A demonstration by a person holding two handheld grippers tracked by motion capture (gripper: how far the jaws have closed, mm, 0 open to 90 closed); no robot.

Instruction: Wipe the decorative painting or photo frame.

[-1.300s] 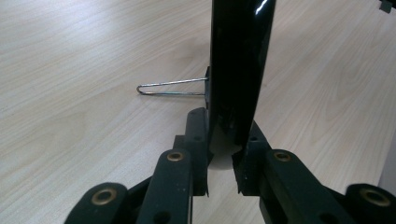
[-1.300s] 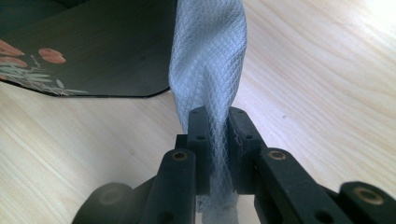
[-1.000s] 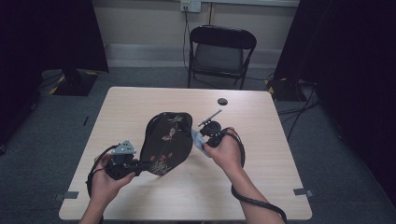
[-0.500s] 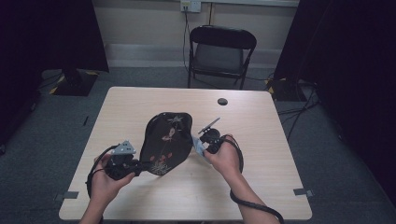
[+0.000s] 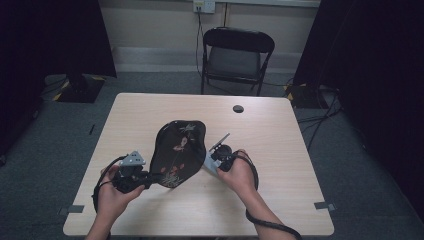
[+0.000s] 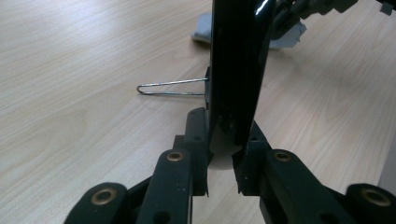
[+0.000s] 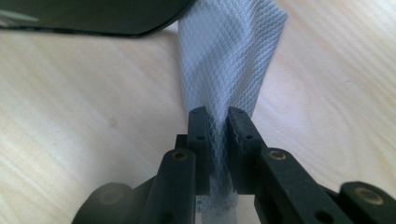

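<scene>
Since a second ago the right gripper (image 5: pixel 214 159) has sunk a little toward the counter (image 5: pixel 280 150), carrying its cloth down beside the tray's right edge; the left gripper (image 5: pixel 150 178) has kept its place.

From the fingers outward: the right fingers (image 7: pixel 200 140) are pinched nearly shut on a fold of pale grey waffle-weave cloth (image 7: pixel 229 60), which fans out beyond them toward the dark underside of the tray. The left fingers (image 6: pixel 198 140) are clamped on the near rim of a black lacquered tray (image 5: pixel 177 152), seen edge-on in the left gripper view, with a thin wire loop (image 6: pixel 170 87) jutting from its side over the wood.

The tray hangs over the middle of the counter, near the person, tilted up on its rim. Its long axis runs from the left gripper at the near left away toward the far right, and its painted floral face is turned upward toward the high camera.

The step in hand looks like wiping the tray. Next, the cloth probably has to be brought against the tray's surface and drawn along it while the left grip holds firm.
</scene>
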